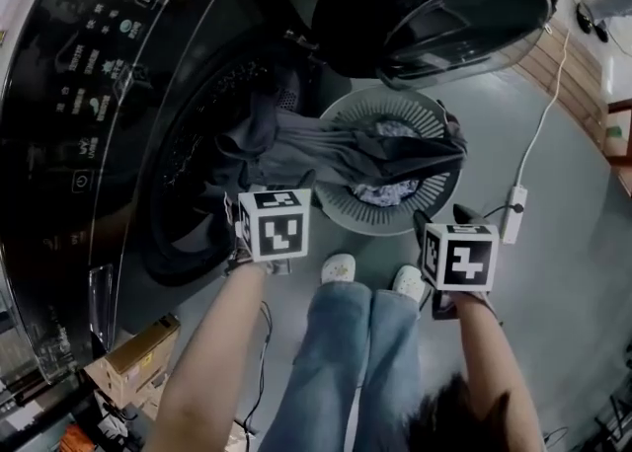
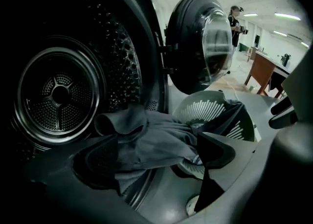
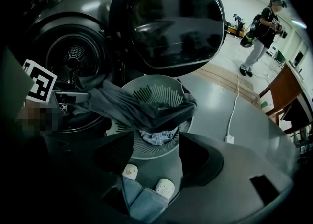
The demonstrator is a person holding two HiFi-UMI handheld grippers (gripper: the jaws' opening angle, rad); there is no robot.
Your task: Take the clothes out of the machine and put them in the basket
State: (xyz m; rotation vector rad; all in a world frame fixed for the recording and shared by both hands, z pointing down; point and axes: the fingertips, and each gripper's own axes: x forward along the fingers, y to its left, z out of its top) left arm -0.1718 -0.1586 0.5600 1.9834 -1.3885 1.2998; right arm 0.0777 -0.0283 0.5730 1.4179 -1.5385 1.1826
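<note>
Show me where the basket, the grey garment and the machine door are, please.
basket (image 1: pixel 390 107): head view, on its bare slatted inner wall.
grey garment (image 1: pixel 326 149): head view, on its middle stretch, just short of the basket.
machine door (image 1: pixel 444 6): head view, on its dark round window.

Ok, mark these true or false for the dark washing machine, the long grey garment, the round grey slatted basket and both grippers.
1. The round door of the dark washing machine stands open. True.
2. The long grey garment lies wholly inside the round grey slatted basket. False: it stretches from the machine's drum across to the basket.
3. A blue-and-white patterned cloth lies in the basket. True.
4. The right gripper is clamped on the garment. False: its jaws stand apart, empty.
5. The left gripper has its jaws apart. True.
</note>
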